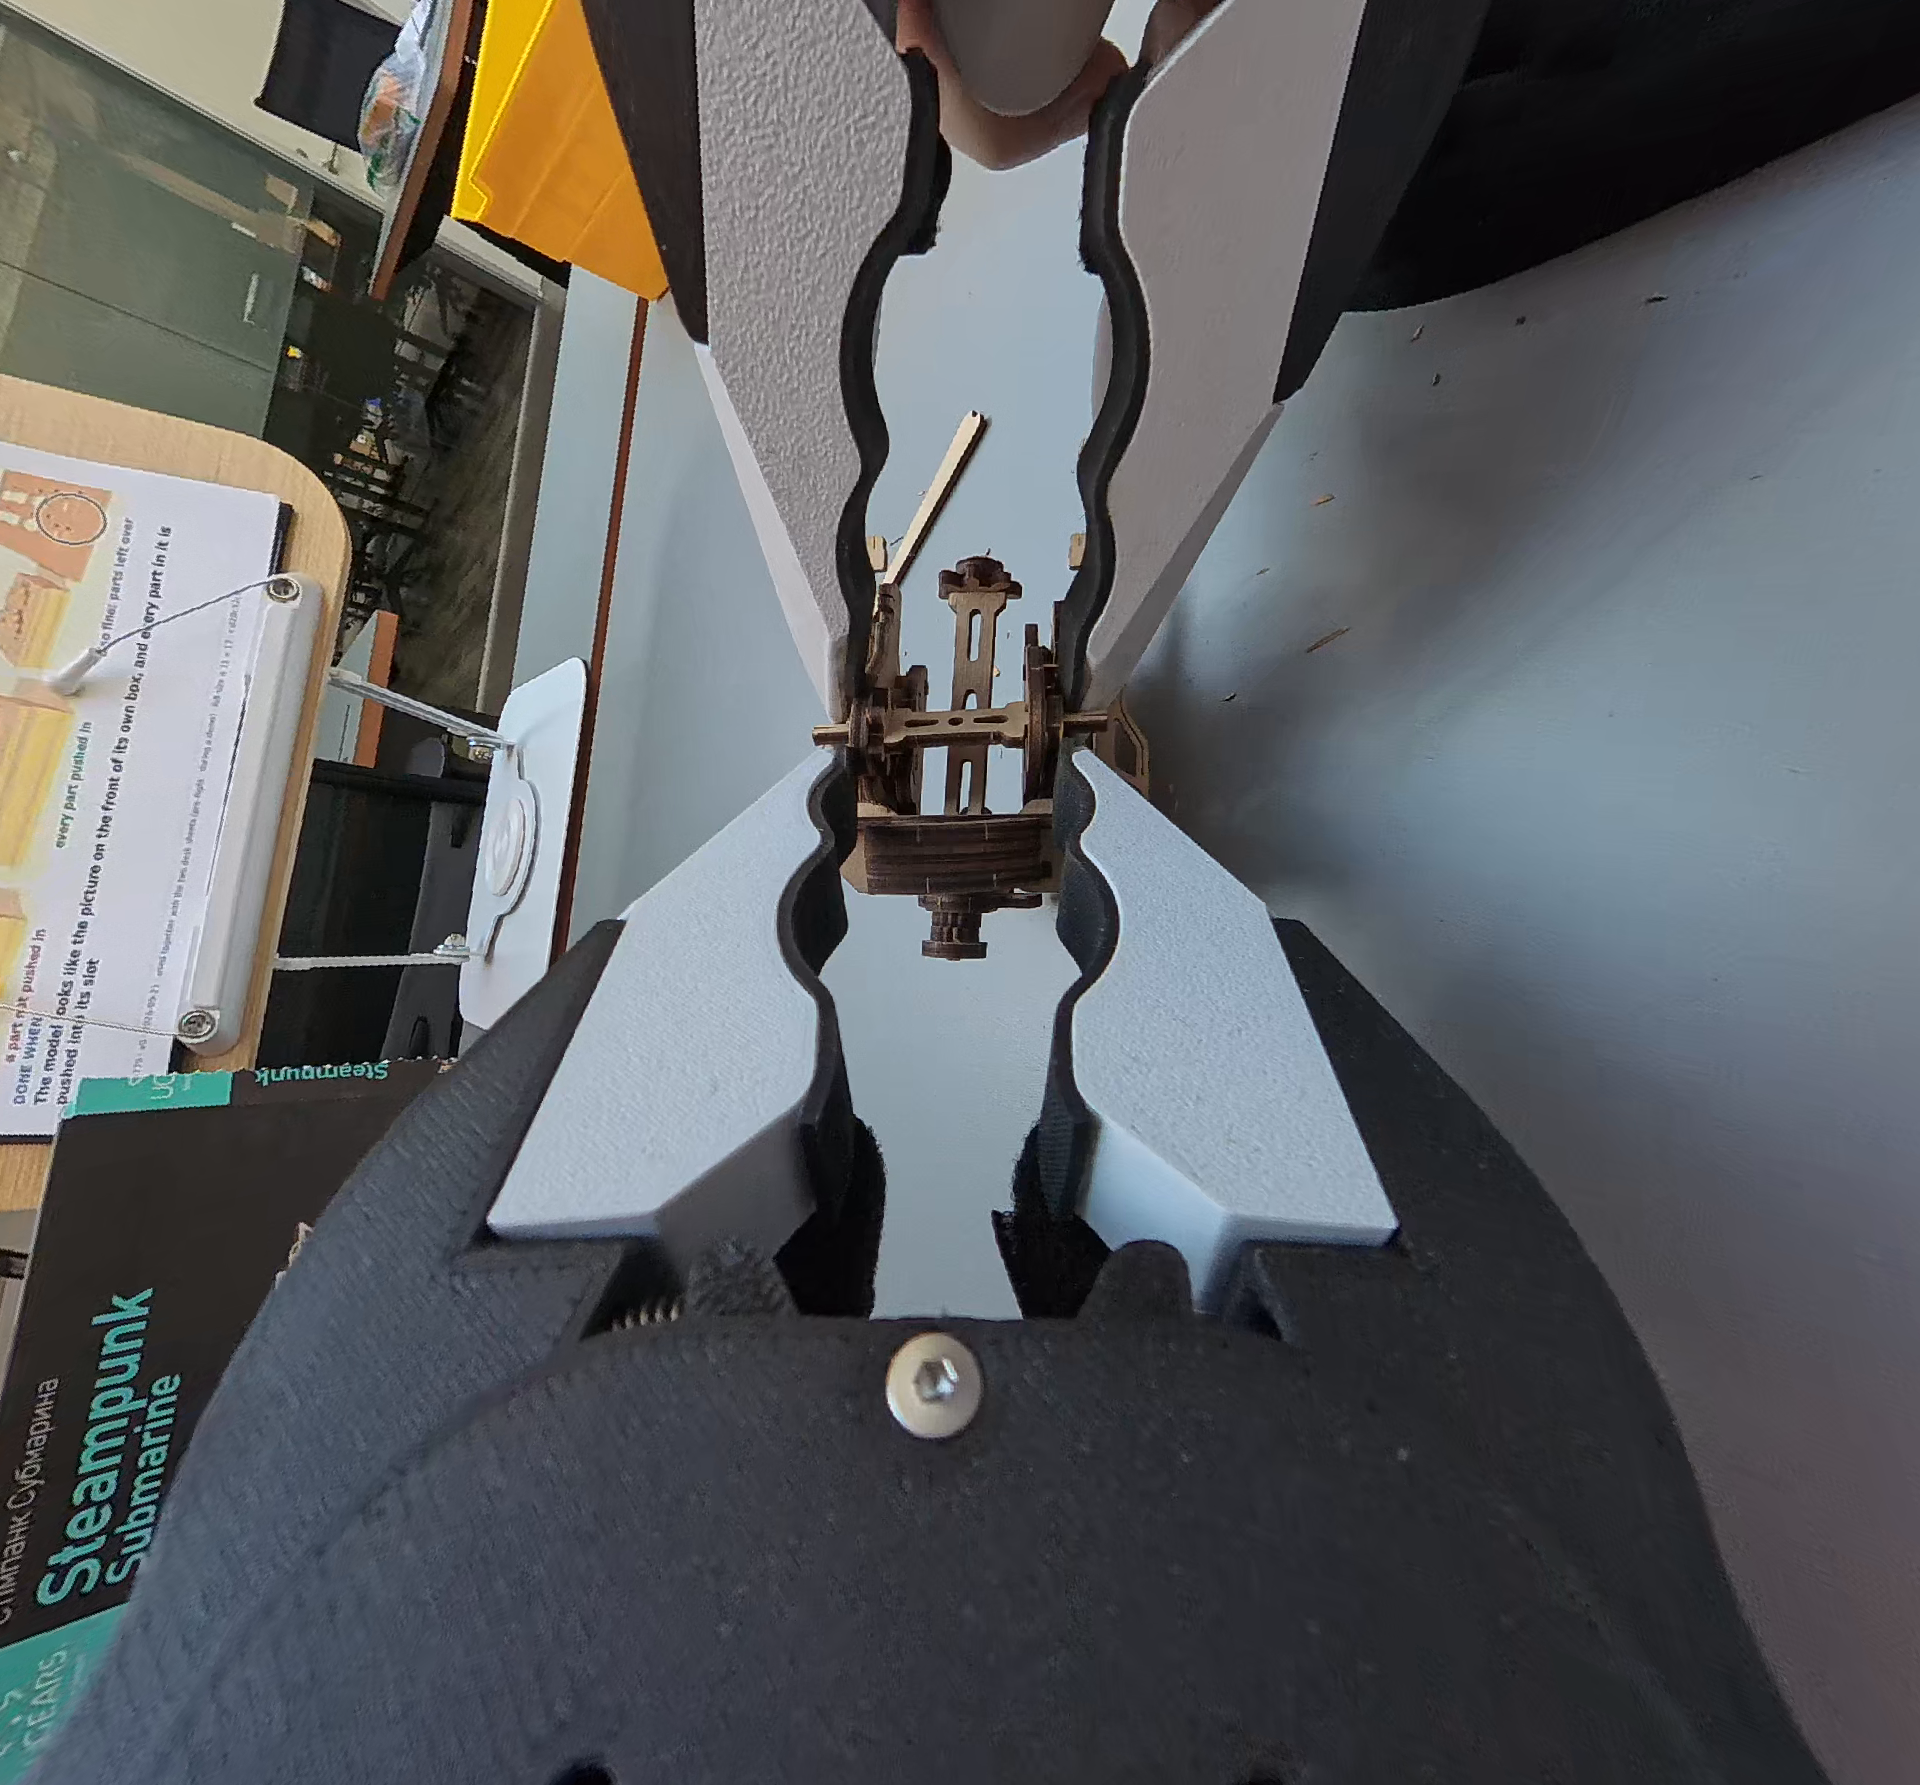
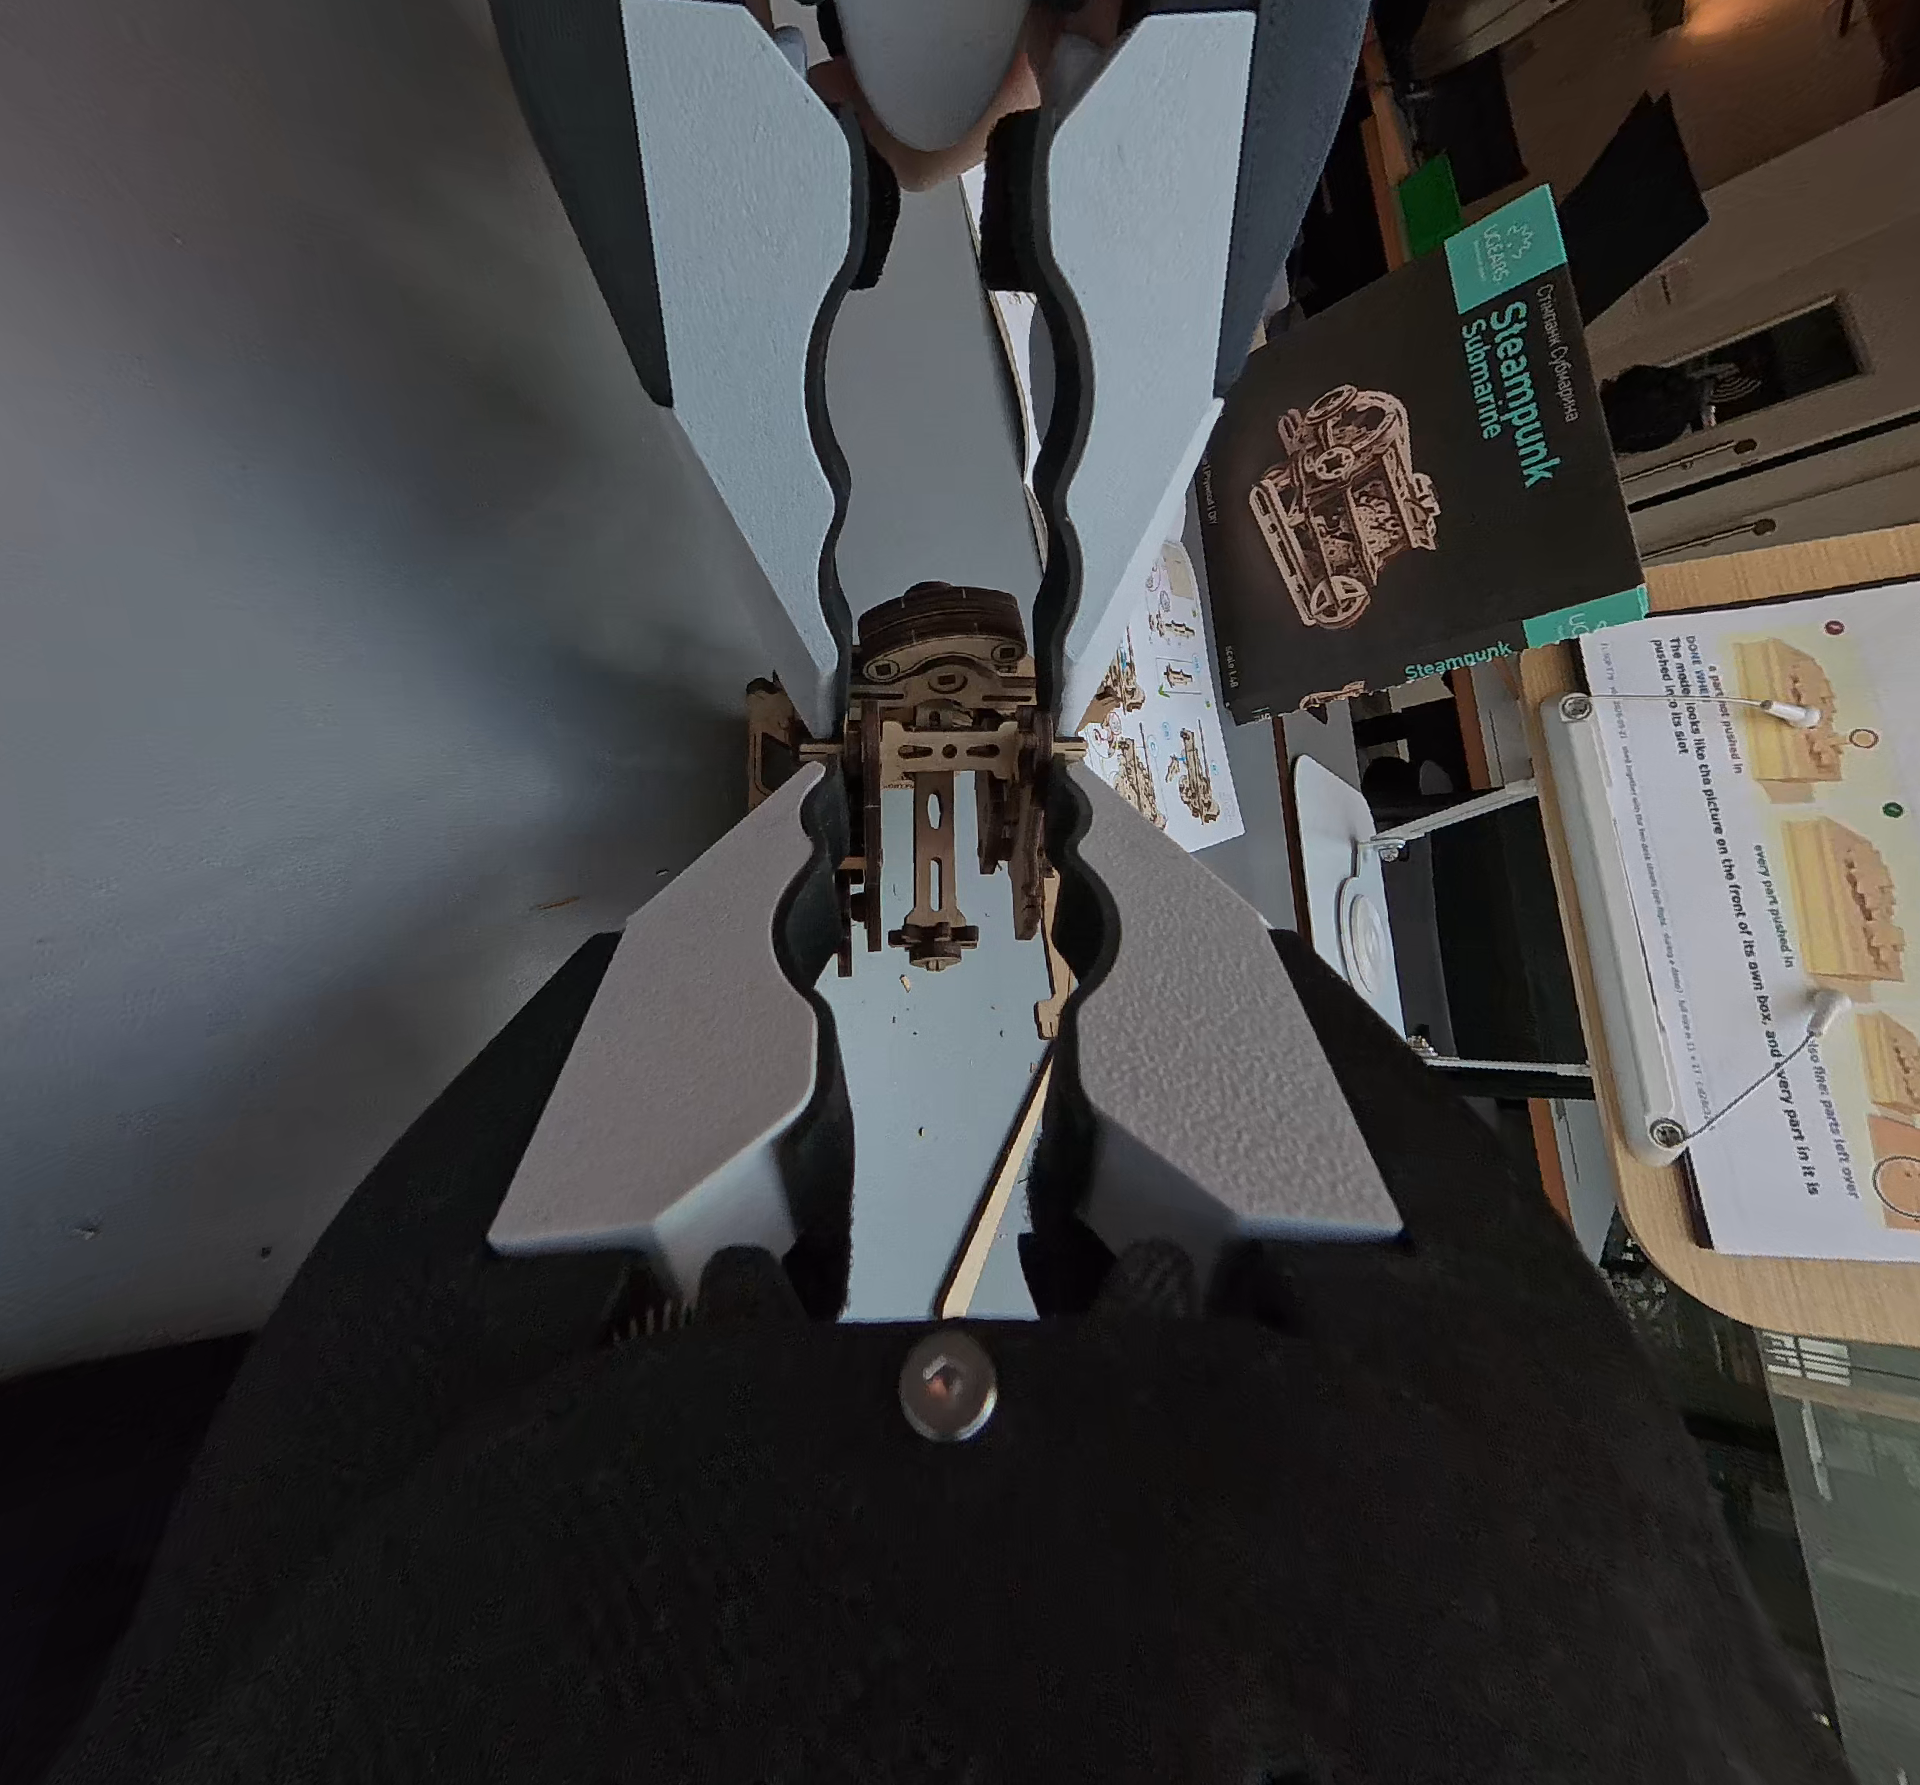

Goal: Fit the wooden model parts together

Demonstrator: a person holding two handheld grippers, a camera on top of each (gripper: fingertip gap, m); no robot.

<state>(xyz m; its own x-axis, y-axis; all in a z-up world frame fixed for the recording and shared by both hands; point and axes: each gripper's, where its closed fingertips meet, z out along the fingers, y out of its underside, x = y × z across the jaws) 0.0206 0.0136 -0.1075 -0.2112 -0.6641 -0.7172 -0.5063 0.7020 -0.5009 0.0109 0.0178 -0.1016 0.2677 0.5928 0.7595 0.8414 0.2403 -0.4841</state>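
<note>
A small brown wooden model [image 1: 956,748], with gears, an axle and a layered base, hangs above the pale blue table [image 1: 1507,696]. My two grippers meet it tip to tip from opposite sides. My left gripper [image 1: 951,800] is shut on its sides near the base. My right gripper [image 2: 940,800] is shut on the model [image 2: 935,759] at the axle end. Each gripper also shows in the other's view, coming in from the top: the right one [image 1: 961,681] and the left one [image 2: 945,691]. A loose wooden stick [image 1: 940,499] lies on the table beyond; it also shows in the right wrist view [image 2: 997,1205].
A flat wooden part [image 1: 1127,738] lies beside the model. The black kit box [image 2: 1423,457] stands near a printed instruction sheet [image 2: 1164,717] and a wooden clipboard with a page [image 2: 1745,904]. A yellow bin [image 1: 561,73] sits past the table edge. Wood crumbs dot the table. The tips of both grippers are at nearly the same place. Left tips and right tips are each some 12 cm from the loose wooden stick [image 1: 940,499]. My right wrist view [image 2: 976,1219] looks at it from another angle.
</note>
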